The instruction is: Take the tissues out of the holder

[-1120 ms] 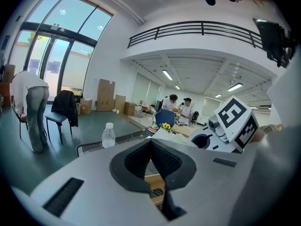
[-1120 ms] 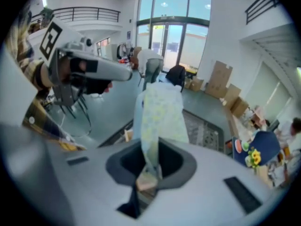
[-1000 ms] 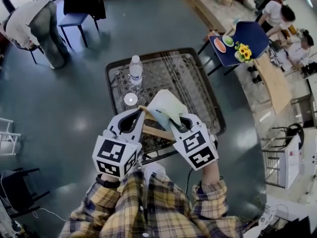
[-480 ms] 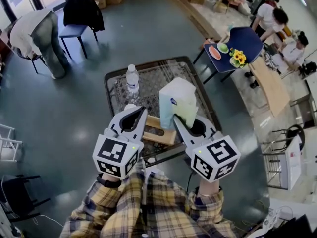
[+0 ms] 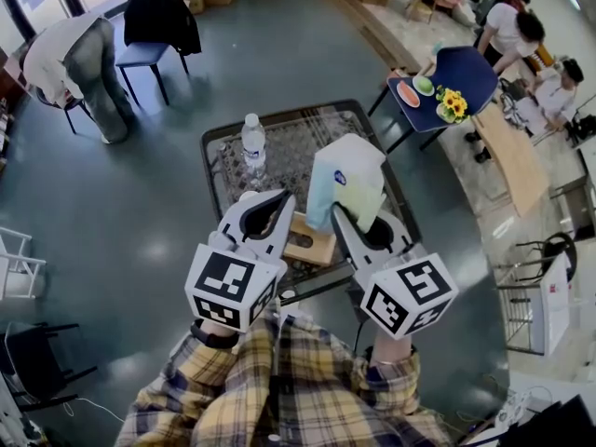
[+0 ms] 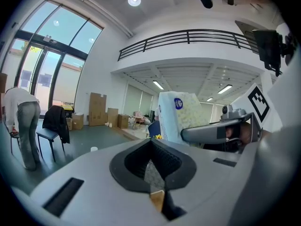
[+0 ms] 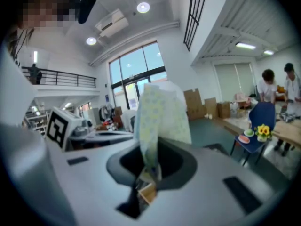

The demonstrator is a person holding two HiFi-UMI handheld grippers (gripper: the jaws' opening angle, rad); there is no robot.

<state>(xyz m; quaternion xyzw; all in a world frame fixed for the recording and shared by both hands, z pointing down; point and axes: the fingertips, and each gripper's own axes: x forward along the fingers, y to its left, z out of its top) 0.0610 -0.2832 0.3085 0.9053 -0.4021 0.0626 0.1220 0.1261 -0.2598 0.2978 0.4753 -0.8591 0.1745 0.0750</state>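
My right gripper (image 5: 339, 212) is shut on the bottom end of a pale tissue pack (image 5: 346, 180), which stands upright in the air above the table. In the right gripper view the pack (image 7: 162, 117) rises straight out of the pinched jaws (image 7: 149, 167). The wooden holder (image 5: 312, 245) lies on the glass table (image 5: 212, 161) between the two grippers, below the pack and apart from it. Just left of the holder, my left gripper (image 5: 282, 198) has its jaws together (image 6: 152, 142) with nothing between the tips. In the left gripper view the pack (image 6: 181, 117) stands beyond them.
A water bottle (image 5: 253, 142) stands at the table's far left, with a small white cap (image 5: 247, 196) nearer. A blue table with flowers (image 5: 447, 91) and seated people are at the right. A person bends by a chair (image 5: 154, 26) at the far left.
The tissue pack has come up out of the holder and now hangs upright and higher in my right gripper. Both grippers have shifted slightly to the right.
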